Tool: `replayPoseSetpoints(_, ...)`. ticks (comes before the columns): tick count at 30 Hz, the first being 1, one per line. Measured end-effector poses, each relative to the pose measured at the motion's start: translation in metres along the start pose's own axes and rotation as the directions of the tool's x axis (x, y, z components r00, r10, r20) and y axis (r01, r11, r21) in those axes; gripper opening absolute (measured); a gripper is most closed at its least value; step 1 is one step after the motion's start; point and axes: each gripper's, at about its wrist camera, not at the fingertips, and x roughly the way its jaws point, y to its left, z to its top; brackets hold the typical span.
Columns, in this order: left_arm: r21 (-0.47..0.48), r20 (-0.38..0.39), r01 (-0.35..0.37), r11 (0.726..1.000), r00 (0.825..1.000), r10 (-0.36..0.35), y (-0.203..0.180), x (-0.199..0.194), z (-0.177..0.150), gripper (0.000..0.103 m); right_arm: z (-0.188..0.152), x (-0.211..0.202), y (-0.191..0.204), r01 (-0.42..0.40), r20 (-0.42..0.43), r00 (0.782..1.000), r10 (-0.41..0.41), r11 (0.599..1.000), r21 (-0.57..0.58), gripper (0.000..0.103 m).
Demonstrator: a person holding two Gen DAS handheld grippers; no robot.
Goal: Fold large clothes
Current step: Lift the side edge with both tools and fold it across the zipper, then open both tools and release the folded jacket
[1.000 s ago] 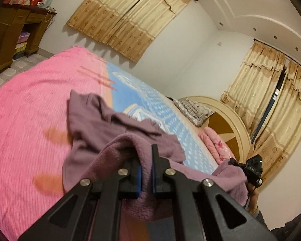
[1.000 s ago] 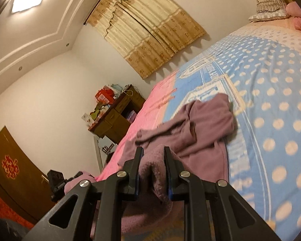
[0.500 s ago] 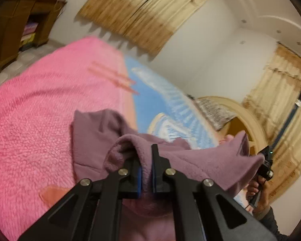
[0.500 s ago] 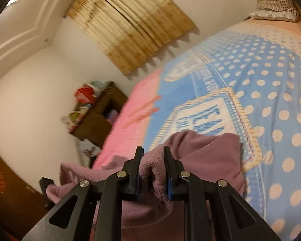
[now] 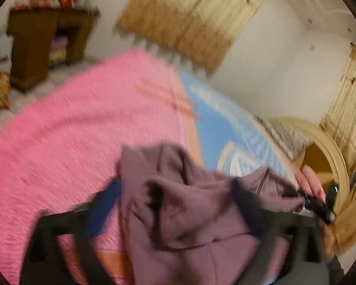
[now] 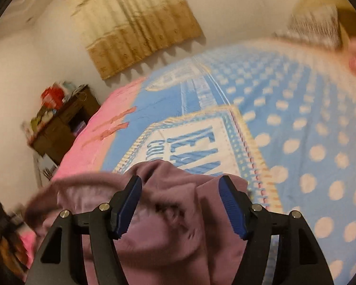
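Your purple fleece garment (image 6: pixel 168 216) lies bunched on the bed (image 6: pixel 296 142), near its edge where the pink blanket (image 5: pixel 83 130) meets the blue dotted cover. Both grippers have just been opening: the left gripper (image 5: pixel 175 204) stands wide, the right gripper (image 6: pixel 180 204) part open, cloth loose between the jaws of each, unpressed. It's soft, thick and floppy, not slippery; take it by a hem or shoulder seam, pinching one layer.
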Motion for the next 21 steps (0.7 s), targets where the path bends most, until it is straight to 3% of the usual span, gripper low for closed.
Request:
replayPoseSetpoints(2, -0.04, 0.02, 0.046, 0.998, 0.999, -0.045, 0.006, -0.012, 0.005, 0.103, -0.008, -0.016, 0.014, -0.002, 0.02, 1.0, 0.003, 0.999, -0.046, 0.068)
replayPoseSetpoints(6, -0.093, -0.037, 0.01, 0.996, 0.999, -0.014, 0.013, -0.015, 0.002, 0.103, -0.031, -0.04, 0.051, -0.067, 0.003, 0.998, 0.068, 0.991, -0.119, 0.068)
replayPoseSetpoints(8, -0.072, -0.076, -0.024, 0.997, 0.997, 0.018, 0.01, -0.015, -0.015, 0.103, -0.049, -0.036, 0.077, -0.129, -0.1, 0.989, 0.112, 0.974, -0.184, 0.068)
replayPoseSetpoints(10, -0.041, -0.1, -0.024, 0.999, 0.995, 0.019, 0.003, -0.011, -0.026, 0.103, -0.067, -0.02, 0.098, -0.164, -0.227, 0.968, 0.107, 0.954, -0.252, 0.068)
replayPoseSetpoints(12, -0.003, -0.127, -0.06, 0.998, 0.99, 0.059, -0.001, -0.009, -0.04, 0.103, -0.078, -0.004, 0.114, -0.176, -0.293, 0.952, 0.086, 0.939, -0.296, 0.068)
replayPoseSetpoints(16, 0.018, -0.152, -0.081, 0.997, 0.985, 0.083, -0.008, -0.004, -0.052, 0.103, -0.061, 0.017, 0.128, -0.176, -0.269, 0.958, 0.101, 0.946, -0.272, 0.068)
replayPoseSetpoints(18, 0.024, -0.151, -0.089, 0.996, 0.984, 0.092, -0.009, 0.001, -0.053, 0.103, -0.041, 0.038, 0.126, -0.146, -0.239, 0.966, 0.094, 0.967, -0.209, 0.068)
replayPoseSetpoints(21, 0.079, -0.172, -0.149, 0.986, 0.972, 0.16, -0.01, 0.013, -0.054, 0.103, -0.015, 0.09, 0.117, 0.043, -0.204, 0.975, -0.089, 0.975, -0.217, 0.068)
